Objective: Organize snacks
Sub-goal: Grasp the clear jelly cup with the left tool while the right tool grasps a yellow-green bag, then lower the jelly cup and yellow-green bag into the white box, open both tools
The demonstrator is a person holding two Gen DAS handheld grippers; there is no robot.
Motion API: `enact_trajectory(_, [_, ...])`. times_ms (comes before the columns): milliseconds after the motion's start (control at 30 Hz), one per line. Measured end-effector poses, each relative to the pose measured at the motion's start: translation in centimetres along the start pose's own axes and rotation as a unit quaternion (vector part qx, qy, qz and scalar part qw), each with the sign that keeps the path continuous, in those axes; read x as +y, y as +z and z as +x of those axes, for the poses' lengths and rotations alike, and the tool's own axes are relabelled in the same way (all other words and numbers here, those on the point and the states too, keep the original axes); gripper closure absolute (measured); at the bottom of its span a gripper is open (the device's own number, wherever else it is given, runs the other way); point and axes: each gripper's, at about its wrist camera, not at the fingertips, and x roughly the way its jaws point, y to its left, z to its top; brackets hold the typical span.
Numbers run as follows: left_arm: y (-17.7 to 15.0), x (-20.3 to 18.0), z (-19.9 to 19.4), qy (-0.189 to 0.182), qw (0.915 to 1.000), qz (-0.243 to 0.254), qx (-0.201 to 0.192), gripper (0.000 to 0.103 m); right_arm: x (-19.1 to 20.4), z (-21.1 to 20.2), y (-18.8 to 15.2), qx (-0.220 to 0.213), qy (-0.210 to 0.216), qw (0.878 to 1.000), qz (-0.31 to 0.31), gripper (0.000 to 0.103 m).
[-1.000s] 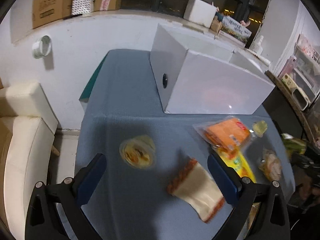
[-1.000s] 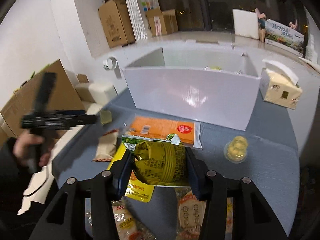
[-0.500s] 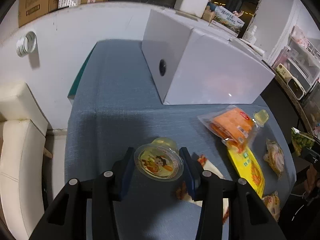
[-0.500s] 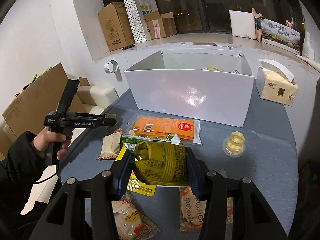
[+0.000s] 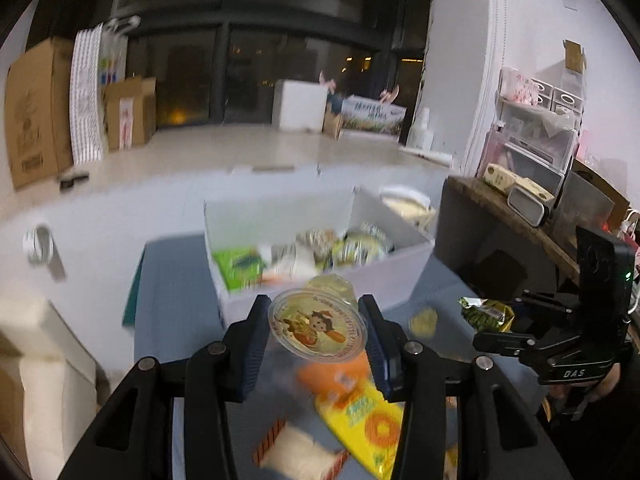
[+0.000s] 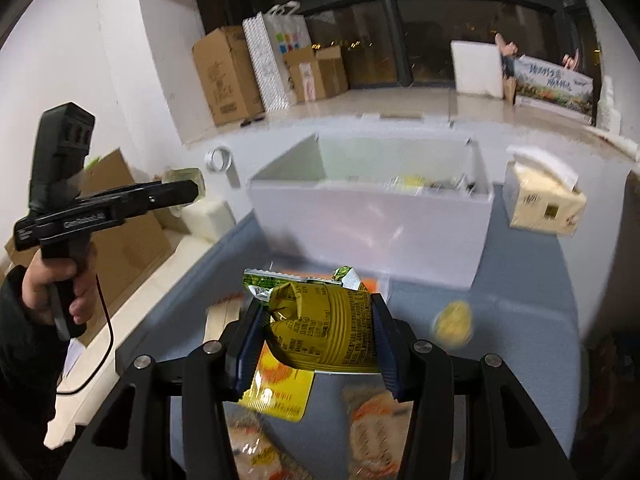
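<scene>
Clear plastic jelly cup [image 5: 318, 330] is sitting clamped by its sides in the left gripper [image 5: 316, 344] jaws, hanging above the counter [image 5: 176, 280]; stiff but slick, so rim-level grip looks safest. Right gripper [image 6: 316, 338] jaws are pinching a crinkly yellow bag [image 6: 324, 326], light and squashy. White box [image 6: 372, 224] is waiting just beyond both.

left gripper [image 5: 316, 332] | closed on jelly cup [image 5: 318, 330] | lifted off table [image 5: 176, 288]

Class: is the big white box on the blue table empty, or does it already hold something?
Already holding things: the open-topped white cardboard box shows several wrapped snack packets lying inside in the left wrist view.
</scene>
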Motion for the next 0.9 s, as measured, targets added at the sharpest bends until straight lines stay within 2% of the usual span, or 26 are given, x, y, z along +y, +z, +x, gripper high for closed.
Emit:
enact_trajectory(200, [4.3, 0.0, 4.4, 0.010, 0.9999, -0.012, 0.000, 0.054, -2.4, 0.5, 6.2, -0.030, -0.008, 1.000, 0.007, 0.049])
enact_trajectory(267, [5.8, 0.4, 6.5, 0.012, 0.9997, -0.019, 0.005, 0.054, -3.7, 1.6, 8.1, -0.026, -0.005, 0.999, 0.024, 0.049])
enact_trajectory(400, [7.4, 0.9, 9.4, 0.032, 0.9991, -0.024, 0.014, 0.054, -6.3, 5.1, 11.6, -0.007, -0.028, 0.999, 0.045, 0.049])
enact_trajectory(500, [8.1, 1.4, 11.4, 0.049, 0.9983, -0.025, 0.020, 0.053, -7.6, 7.5, 13.0, 0.011, -0.039, 0.998, 0.057, 0.049])
enact_trajectory(533, [8.3, 1.5, 12.1, 0.059, 0.9977, -0.024, 0.022, 0.052, -8.2, 8.3, 13.5, 0.017, -0.042, 0.997, 0.064, 0.049])
enact_trajectory(600, [8.4, 1.9, 13.0, 0.069, 0.9968, -0.023, 0.033, 0.034, -8.8, 9.3, 14.0, 0.027, -0.041, 0.996, 0.069, 0.049])
enact_trajectory(633, [8.5, 2.2, 13.8, 0.066, 0.9960, -0.032, 0.050, 0.007, -9.0, 9.9, 14.3, 0.033, -0.044, 0.996, 0.071, 0.043])
enact_trajectory(667, [8.4, 2.4, 14.0, 0.065, 0.9956, -0.037, 0.056, 0.000, -9.2, 10.5, 14.4, 0.040, -0.057, 0.995, 0.070, 0.032])
enact_trajectory(700, [8.2, 2.4, 14.0, 0.066, 0.9956, -0.037, 0.054, 0.000, -9.2, 10.7, 14.5, 0.032, -0.065, 0.995, 0.065, 0.000])
enact_trajectory(800, [7.6, 2.1, 14.1, 0.073, 0.9953, -0.022, 0.060, 0.000, -9.1, 9.9, 13.8, -0.018, -0.055, 0.997, 0.055, 0.000])
enact_trajectory(900, [7.2, 2.3, 14.2, 0.071, 0.9949, -0.024, 0.068, 0.000, -9.2, 10.3, 13.4, -0.003, -0.061, 0.997, 0.056, 0.000])
